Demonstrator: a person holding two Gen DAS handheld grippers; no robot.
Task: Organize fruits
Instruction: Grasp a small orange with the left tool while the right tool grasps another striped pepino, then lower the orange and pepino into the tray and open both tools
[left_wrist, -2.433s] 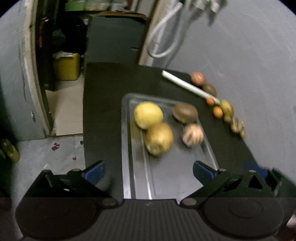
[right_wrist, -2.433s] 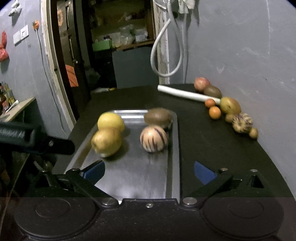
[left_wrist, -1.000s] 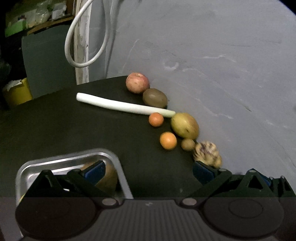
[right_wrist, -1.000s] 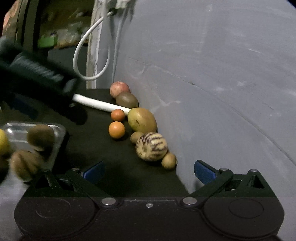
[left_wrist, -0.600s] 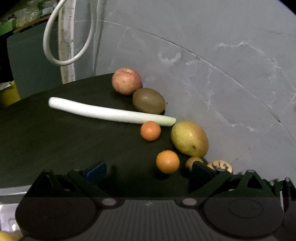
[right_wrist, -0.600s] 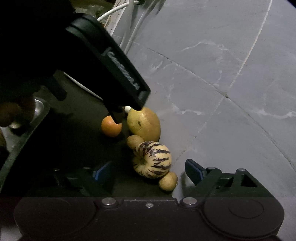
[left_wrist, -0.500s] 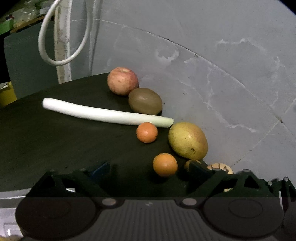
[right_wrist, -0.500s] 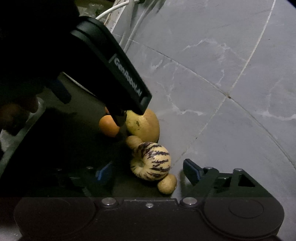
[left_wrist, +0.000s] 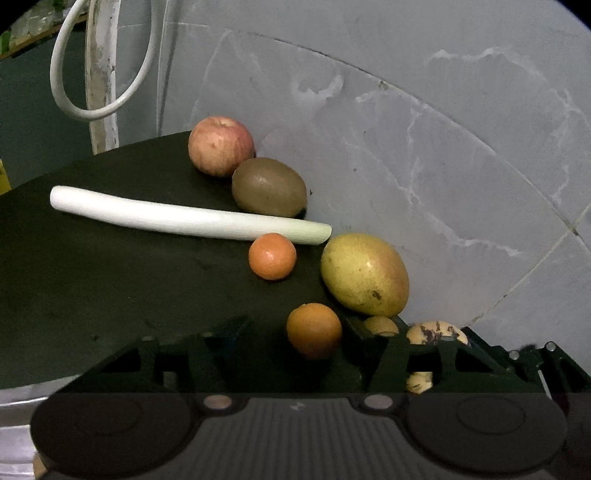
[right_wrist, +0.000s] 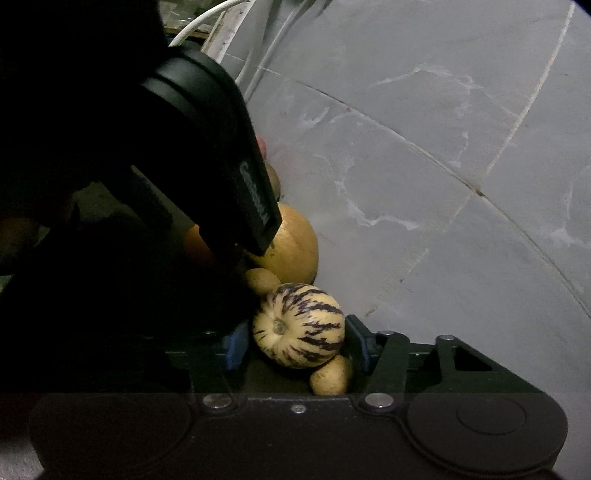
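A row of fruit lies on the black table along the wall. In the left wrist view, the near orange (left_wrist: 314, 330) sits between the fingers of my left gripper (left_wrist: 291, 330). Its jaws are closing, with a gap still showing on the orange's left side. My right gripper (right_wrist: 297, 343) is closing on the striped melon (right_wrist: 299, 325), and its blue pads (right_wrist: 236, 343) lie against both sides. Beyond are a yellow mango (left_wrist: 364, 275), a second orange (left_wrist: 272, 256), a kiwi (left_wrist: 269, 186) and an apple (left_wrist: 221, 146). The left gripper's dark body (right_wrist: 207, 147) hides the left of the right wrist view.
A white leek (left_wrist: 184, 218) lies across the table behind the oranges. Small brown fruits (right_wrist: 262, 280) (right_wrist: 330, 376) touch the melon. The grey tiled wall (left_wrist: 443, 166) stands right behind the fruit. The metal tray's corner (left_wrist: 14, 406) shows at lower left, and a white hose (left_wrist: 62, 92) hangs at the back.
Both grippers came forward and down to the fruit row and narrowed their jaws. The left now brackets the near orange. The right has closed in on the striped melon.
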